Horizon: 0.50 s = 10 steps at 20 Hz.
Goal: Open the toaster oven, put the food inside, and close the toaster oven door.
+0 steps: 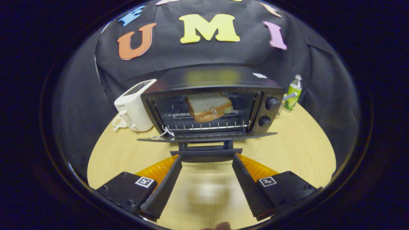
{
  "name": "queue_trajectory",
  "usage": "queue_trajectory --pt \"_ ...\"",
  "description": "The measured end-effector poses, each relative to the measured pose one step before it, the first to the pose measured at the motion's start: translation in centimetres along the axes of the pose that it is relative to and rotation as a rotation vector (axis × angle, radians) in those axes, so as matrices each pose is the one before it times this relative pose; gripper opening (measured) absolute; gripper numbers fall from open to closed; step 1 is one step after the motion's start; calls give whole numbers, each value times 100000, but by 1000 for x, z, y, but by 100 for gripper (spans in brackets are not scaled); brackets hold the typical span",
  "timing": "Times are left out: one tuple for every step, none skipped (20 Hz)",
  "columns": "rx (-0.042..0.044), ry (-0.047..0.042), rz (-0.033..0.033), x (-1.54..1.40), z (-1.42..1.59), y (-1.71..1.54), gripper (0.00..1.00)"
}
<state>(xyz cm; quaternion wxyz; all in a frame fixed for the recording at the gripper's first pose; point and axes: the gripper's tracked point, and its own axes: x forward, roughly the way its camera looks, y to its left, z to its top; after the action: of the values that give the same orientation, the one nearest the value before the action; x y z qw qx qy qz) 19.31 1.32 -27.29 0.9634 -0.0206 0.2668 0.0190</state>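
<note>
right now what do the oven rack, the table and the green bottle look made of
Rack: bare shiny metal wire, judging by thin bright bars. Table: pale wood or wood-look laminate, matte, faint grain. Bottle: probably clear plastic with a green label and white cap. The hand-held gripper is open, fingertips at the oven door's handle.

Legible text: none.
- White toaster, beyond the fingers beside the toaster oven: small front mark, too blurred to read.
- Green bottle, past the oven's knobs: label print unreadable.
- Gripper, spread apart: square black-and-white coded markers on both finger mounts, no lettering.
</note>
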Motion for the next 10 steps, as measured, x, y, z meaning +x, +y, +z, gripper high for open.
queue_trajectory --pt "448 -2483 346 -806 1455 100 100" --pt "329 -2854 336 -975 1588 161 100" --pt "422 -2469 508 -1023 1520 199 100" --pt "175 -2784 752 -1043 1631 283 100" --pt "-206 -3149 387 -872 1555 128 100" --pt "-562 -2809 -10 -859 1332 67 100" --pt "-594 -1483 556 -791 631 150 100" --pt "-939 489 1430 -385 -472 216 100" --pt "-7 2687 842 -323 -1745 91 100" --pt "-55 3158 629 291 -2607 42 100"
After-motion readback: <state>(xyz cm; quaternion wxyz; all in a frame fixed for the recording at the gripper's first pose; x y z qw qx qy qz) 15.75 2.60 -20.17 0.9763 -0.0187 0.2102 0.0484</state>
